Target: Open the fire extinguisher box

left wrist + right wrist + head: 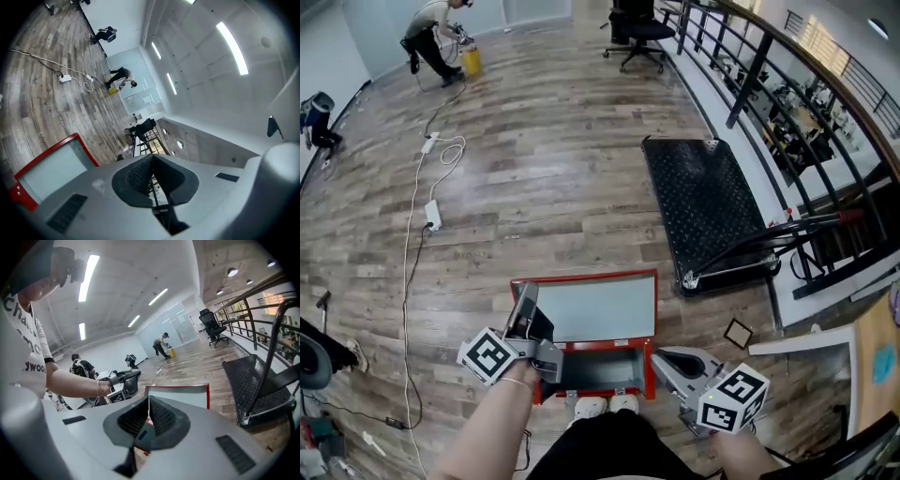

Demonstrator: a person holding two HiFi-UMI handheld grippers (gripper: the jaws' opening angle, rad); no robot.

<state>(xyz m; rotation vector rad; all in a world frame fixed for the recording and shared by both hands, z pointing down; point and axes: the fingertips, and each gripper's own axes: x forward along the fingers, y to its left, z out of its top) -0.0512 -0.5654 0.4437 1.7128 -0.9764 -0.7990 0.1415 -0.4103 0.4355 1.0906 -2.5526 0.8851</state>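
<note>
The fire extinguisher box [602, 370] stands on the wooden floor [534, 169], directly in front of the person's white shoes [607, 406]. It has a red frame. Its lid [600, 307], a red-framed pale panel, is swung open to the far side. Whether the lid lies flat or leans I cannot tell.

The head view shows the box body and lid together. It is the only view where the grey inside of the box is seen, and I cannot make out what is in it. The left gripper view catches only one corner of the lid, low at its left. In the right gripper view the lid is partly hidden behind that gripper's own body.

The left gripper [525, 292] hangs above the lid's left edge and points about level. Its jaws are pressed together with nothing between them. The right gripper [659, 356] is just beside the right side of the box and tilts downward. Its pads also meet, and they hold nothing. Both forearms are cut off by the lower edge of the head view.

To the right lies a black platform cart [708, 211], beside a dark railing [750, 66]. A white cable [420, 187] runs over the floor at the left. Far away a person [431, 37] crouches near a yellow object [471, 61], and an office chair [639, 33] stands near the railing.
</note>
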